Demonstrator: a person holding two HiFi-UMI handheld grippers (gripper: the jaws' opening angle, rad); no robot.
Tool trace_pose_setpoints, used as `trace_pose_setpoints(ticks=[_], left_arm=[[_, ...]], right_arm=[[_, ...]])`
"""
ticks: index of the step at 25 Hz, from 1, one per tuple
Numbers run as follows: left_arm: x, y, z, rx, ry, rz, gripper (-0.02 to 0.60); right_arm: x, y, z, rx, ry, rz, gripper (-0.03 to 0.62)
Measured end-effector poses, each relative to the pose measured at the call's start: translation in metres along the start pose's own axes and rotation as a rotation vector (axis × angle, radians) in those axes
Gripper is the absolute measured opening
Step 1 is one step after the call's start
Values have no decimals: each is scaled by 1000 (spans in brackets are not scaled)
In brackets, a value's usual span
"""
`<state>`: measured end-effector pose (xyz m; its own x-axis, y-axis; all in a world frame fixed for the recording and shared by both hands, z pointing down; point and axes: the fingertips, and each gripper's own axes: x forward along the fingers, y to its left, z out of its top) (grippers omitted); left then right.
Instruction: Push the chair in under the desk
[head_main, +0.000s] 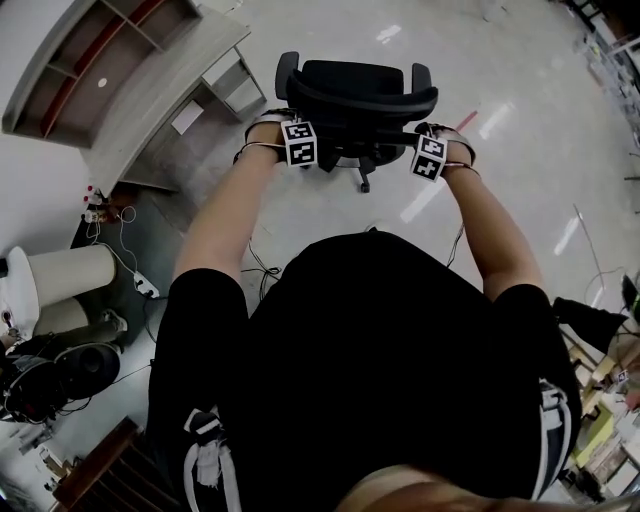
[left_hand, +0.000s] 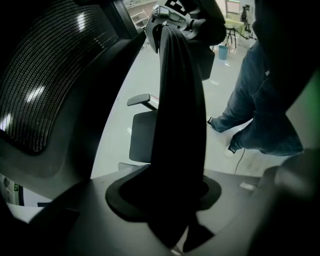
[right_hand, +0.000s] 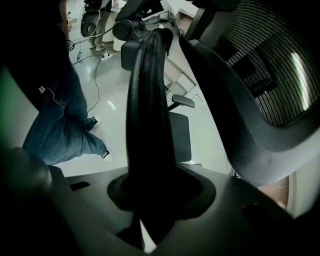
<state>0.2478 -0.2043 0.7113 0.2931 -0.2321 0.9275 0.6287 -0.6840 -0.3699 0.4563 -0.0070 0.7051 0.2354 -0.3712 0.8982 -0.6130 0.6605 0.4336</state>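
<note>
**Bright floor, black foreground**

In the head view, overhead lamps leave white glare streaks on the glossy pale floor (head_main: 530, 70), and straight lines bow toward the edges. The black mesh-backed office chair (head_main: 355, 85) shows almost no detail. In both gripper views its close rim is a soft, underexposed silhouette. Highlights streak the mesh, and the corners darken and curve.

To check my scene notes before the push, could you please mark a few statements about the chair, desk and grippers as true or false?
1. The left gripper and right gripper both clamp the chair's back rim. True.
2. The chair is already under the desk. False: it stands on open floor, apart from the desk.
3. The chair is red. False: it is black.
4. In the head view the desk lies to the chair's left. True.
</note>
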Motion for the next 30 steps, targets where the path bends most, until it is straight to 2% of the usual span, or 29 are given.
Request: trace_pose_setpoints(ticks=[19, 30], left_arm=[[-39, -88, -173, -234, 91, 5, 170], [-69, -148, -244, -377, 146, 11, 169]], right_arm=[[11, 20, 183, -222, -111, 13, 109], [5, 40, 269, -360, -175, 25, 110]])
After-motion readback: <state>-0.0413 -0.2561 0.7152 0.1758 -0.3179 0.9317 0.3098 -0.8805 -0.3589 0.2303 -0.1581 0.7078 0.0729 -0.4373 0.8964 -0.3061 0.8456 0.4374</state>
